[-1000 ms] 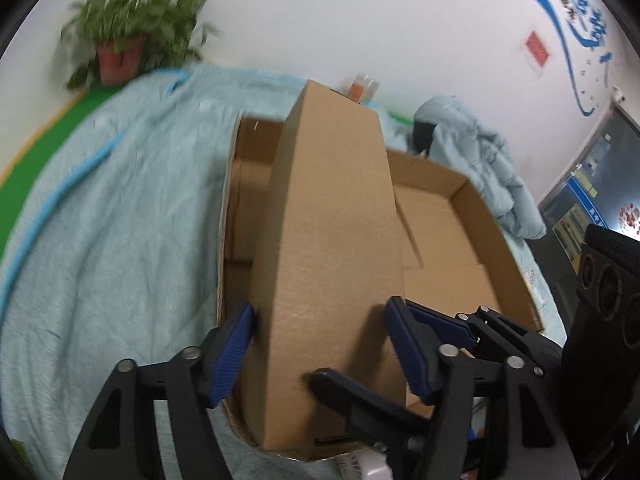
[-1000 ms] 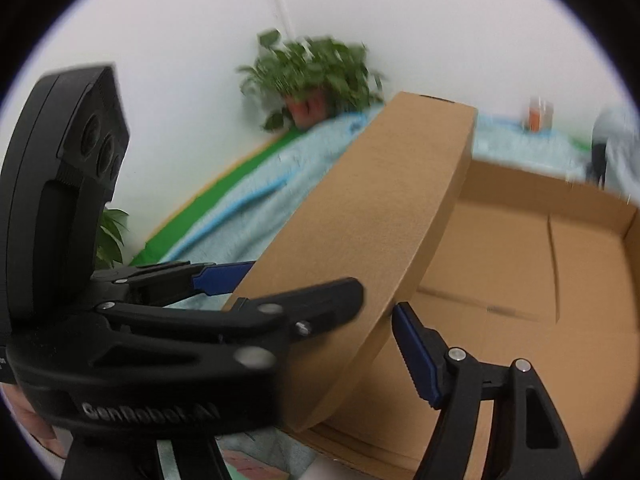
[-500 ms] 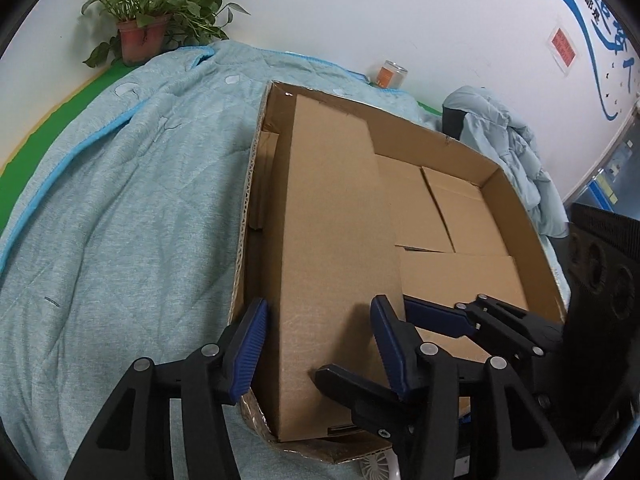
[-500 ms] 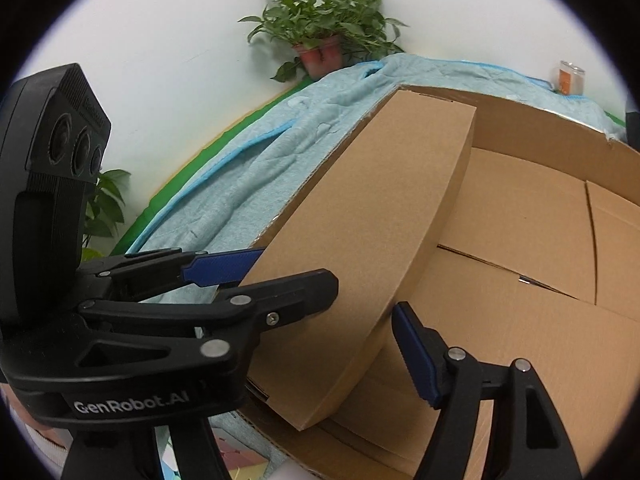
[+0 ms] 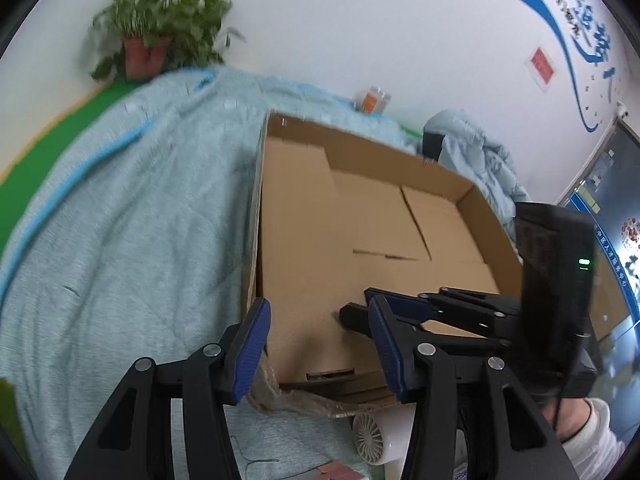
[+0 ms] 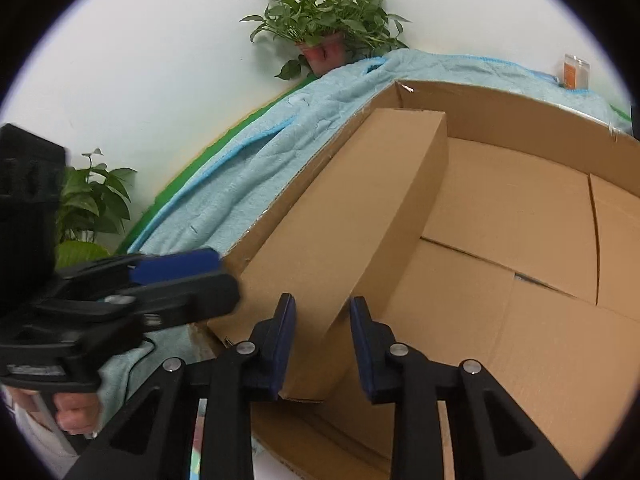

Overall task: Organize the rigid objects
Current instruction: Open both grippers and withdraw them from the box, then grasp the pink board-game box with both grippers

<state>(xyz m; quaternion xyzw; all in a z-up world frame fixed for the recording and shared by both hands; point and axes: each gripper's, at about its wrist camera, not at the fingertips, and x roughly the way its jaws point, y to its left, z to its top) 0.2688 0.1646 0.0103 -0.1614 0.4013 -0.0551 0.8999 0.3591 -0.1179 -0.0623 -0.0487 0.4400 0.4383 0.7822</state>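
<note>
**Long carton laid in tray box; both grippers at its near end**

- Light blue quilted blanket (image 5: 120, 240): covers the whole work surface and runs back to the white wall.
- Large open cardboard box (image 5: 400, 160): sits on the blanket, low walls, bottom flaps visible inside.
- Long cardboard carton (image 6: 360, 208): lies flat inside the large box, lengthwise against its left wall. The far end stops short of the back wall; the near end is at the front rim.
- Left gripper (image 5: 318, 302): jaws have just been closing and now stand partly open. The blue pads sit either side of the carton's near end and neither visibly presses on it. This view is motion-blurred.
- Right gripper (image 6: 323, 298): jaws have just been closing and are now drawn as near together as they go. The tips are over the carton's top near its near right edge, and I see nothing clamped.
- Crumpled blue quilt (image 5: 480, 160): beyond the large box's far right corner.
- Potted plant (image 6: 324, 24): against the wall at the blanket's far edge. A second plant (image 6: 92, 200) stands left of it, nearer the camera.
- Small white fan (image 5: 370, 436): just outside the front rim.
- Jar with an orange label (image 6: 576, 70): on the blanket by the wall.
</note>
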